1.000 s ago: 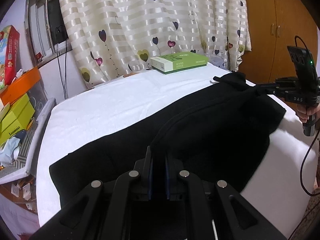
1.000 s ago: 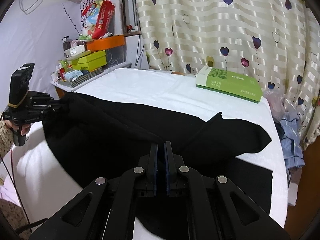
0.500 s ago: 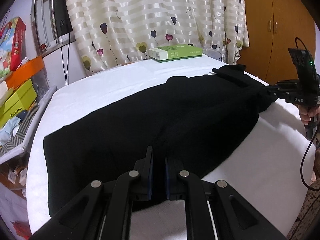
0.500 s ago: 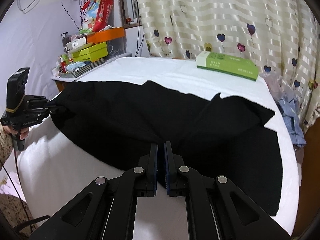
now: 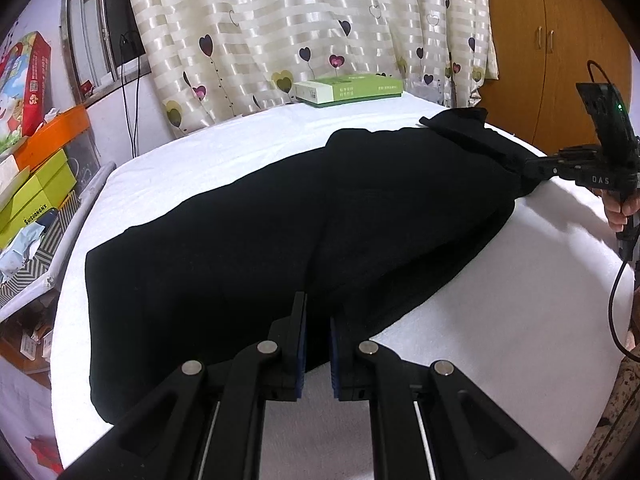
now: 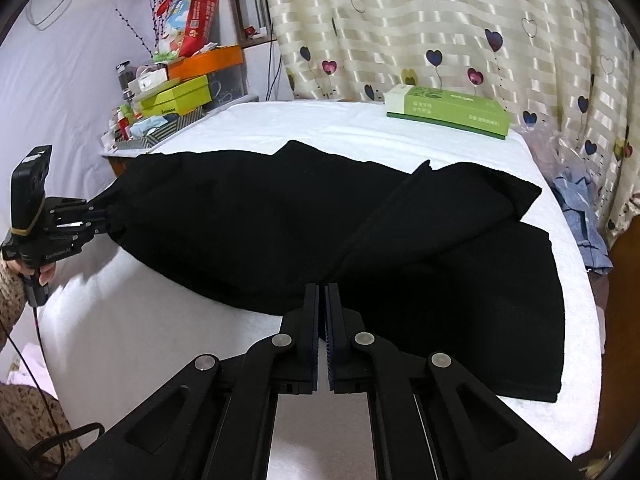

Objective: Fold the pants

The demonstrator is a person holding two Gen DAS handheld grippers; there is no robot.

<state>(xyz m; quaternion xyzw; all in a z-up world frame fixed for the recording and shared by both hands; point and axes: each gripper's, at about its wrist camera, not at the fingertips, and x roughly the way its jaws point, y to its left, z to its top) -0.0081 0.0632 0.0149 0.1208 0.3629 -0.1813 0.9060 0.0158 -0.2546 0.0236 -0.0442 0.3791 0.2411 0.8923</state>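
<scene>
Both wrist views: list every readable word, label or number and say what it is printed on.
"DAS" – body of the right gripper, left wrist view.
"SHISHANGNX" – side of the yellow-green box, as best it reads.
Green box: print too small to read.
Red package: print blurred, unreadable.
Left gripper: body lettering too blurred to read.

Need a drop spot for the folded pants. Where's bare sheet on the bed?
Bare white sheet lies between the black pants and the green box by the curtain, and on the near strip between both grippers. Crowded: side shelf boxes and blue clothes off the bed's edge.
</scene>
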